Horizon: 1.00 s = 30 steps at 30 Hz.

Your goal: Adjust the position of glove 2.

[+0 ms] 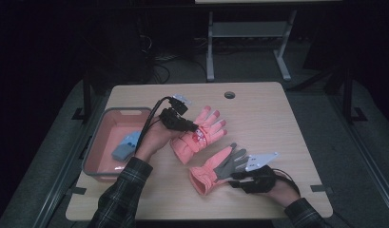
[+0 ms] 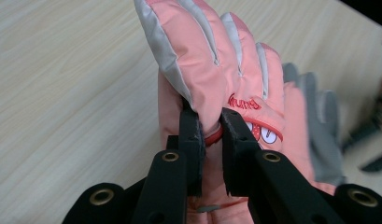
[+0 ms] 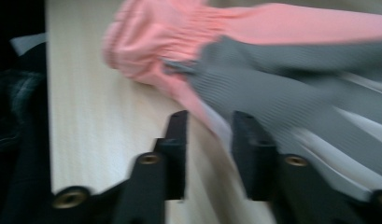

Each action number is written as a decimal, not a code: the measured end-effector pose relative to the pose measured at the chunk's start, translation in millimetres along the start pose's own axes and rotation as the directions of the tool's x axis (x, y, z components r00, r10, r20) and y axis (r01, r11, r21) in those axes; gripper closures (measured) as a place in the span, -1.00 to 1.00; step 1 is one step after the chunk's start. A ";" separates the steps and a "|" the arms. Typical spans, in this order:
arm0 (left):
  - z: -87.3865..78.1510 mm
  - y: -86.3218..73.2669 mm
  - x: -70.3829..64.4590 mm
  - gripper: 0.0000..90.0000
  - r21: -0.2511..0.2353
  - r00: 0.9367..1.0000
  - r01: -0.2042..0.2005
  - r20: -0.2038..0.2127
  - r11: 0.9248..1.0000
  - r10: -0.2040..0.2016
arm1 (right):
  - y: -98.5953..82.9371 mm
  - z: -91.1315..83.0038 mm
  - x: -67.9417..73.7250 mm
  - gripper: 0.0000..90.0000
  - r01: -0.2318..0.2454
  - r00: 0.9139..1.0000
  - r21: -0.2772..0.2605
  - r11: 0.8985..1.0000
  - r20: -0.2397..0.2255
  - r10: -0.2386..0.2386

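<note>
Jaws of the left gripper (image 2: 209, 135) pinch a fold of the upper glove (image 1: 201, 130), whose fingers point up-right, away from the person, cuff toward the tray (image 1: 98, 142). The right gripper (image 3: 209, 140), jaws apart, straddles the lower glove (image 1: 216, 168) edge; that glove lies grey palm up, same diagonal, on the table (image 1: 277, 118).

Both grippers are black: the left gripper (image 1: 194, 127) trails a black cable, the right gripper (image 1: 234, 176) carries a grey three-cornered plate (image 1: 261, 160). Brass-ringed screw holes (image 2: 102, 196) mark the jaw arms. Plaid sleeves (image 1: 120, 199).
</note>
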<state>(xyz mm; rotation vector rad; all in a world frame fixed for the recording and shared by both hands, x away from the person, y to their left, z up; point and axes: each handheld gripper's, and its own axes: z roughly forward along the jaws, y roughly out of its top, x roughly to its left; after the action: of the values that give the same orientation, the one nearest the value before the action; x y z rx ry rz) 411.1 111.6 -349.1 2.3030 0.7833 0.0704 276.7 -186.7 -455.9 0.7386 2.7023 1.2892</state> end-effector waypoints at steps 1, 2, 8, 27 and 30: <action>-0.3 0.1 -1.9 0.77 -0.003 1.000 -0.002 0.004 1.000 0.002 | -2.6 -5.9 -4.2 0.23 -0.012 1.000 -0.011 1.000 0.028 0.012; -0.3 0.0 -3.8 0.77 -0.001 1.000 -0.004 0.009 1.000 0.004 | -5.2 -11.7 -8.6 0.16 -0.029 0.998 -0.020 0.999 0.050 0.030; 2.3 0.3 -22.4 0.77 0.003 0.999 -0.008 0.048 1.000 0.007 | -21.5 -32.7 -39.7 -0.26 -0.124 0.966 -0.048 0.991 0.221 0.131; 27.8 6.5 -67.1 0.77 0.048 0.982 -0.041 0.184 0.998 0.032 | -46.2 -37.6 -78.5 -0.59 -0.237 0.893 -0.027 0.971 0.387 0.229; 35.9 4.2 -68.6 0.77 0.082 0.984 -0.059 0.171 0.995 0.044 | -46.6 -36.6 -78.0 -0.59 -0.234 0.893 -0.026 0.972 0.390 0.225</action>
<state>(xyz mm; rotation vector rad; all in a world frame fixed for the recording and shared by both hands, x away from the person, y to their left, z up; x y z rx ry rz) 366.5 49.6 -362.5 2.3748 0.6522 -0.1367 318.0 -272.6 -478.5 1.2054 2.3617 1.0134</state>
